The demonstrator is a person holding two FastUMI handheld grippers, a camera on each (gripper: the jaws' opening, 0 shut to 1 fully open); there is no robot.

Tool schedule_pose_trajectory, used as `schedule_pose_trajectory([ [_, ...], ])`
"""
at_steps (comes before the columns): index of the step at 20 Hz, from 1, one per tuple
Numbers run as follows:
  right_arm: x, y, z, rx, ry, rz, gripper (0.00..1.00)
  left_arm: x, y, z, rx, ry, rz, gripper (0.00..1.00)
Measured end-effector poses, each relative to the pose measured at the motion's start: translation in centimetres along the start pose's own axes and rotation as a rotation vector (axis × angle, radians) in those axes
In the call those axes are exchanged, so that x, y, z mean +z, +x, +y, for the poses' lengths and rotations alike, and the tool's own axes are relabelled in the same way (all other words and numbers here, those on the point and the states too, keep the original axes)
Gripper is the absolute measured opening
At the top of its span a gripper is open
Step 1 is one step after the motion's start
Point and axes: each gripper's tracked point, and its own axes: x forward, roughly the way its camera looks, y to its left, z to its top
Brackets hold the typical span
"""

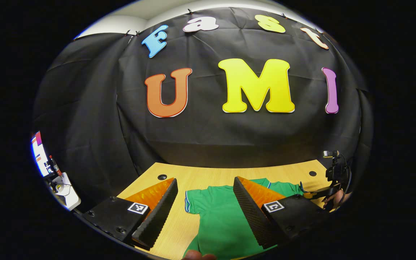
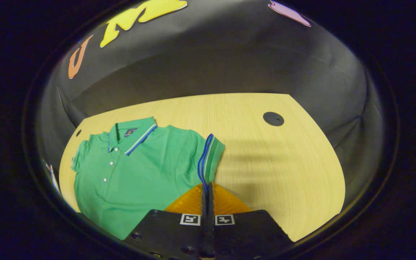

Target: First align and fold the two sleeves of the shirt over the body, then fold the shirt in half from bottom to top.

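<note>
Bare table (image 2: 265,155) right of shirt (image 2: 139,169).

We see a pale wooden table (image 2: 265,162) carrying a green polo shirt (image 2: 135,173), laid flat with its collar toward the far edge. Right of the shirt, a round dark cable-hole cover (image 2: 273,118) sits in the tabletop.

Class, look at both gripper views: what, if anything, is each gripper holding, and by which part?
The right gripper pinches the green shirt by its sleeve cuff, jaws closed on it. The left gripper holds nothing; its jaws stand open above the shirt.
</note>
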Motion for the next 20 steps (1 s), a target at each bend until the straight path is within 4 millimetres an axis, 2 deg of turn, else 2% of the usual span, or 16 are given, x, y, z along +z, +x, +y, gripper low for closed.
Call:
schedule_pose_trajectory([
  [3, 1.9, -1.5, 1.3, 0.003, 0.024, -0.031, 0.00, 0.0, -0.1, 0.1, 0.000, -0.015, -0.002, 1.00],
  [7, 3.5, -3.2, 4.4, 0.009, 0.000, -0.053, 0.00, -0.3, -0.4, 1.0, 0.006, -0.036, -0.005, 1.00],
  [11, 3.1, -3.4, 8.4, 0.013, -0.019, -0.026, 0.00, -0.4, -0.9, 2.5, 0.022, -0.047, -0.013, 1.00],
  [20, 1.1, -1.1, 17.2, 0.061, -0.036, 0.036, 0.00, -0.8, -1.8, 6.6, 0.051, -0.041, -0.015, 1.00],
])
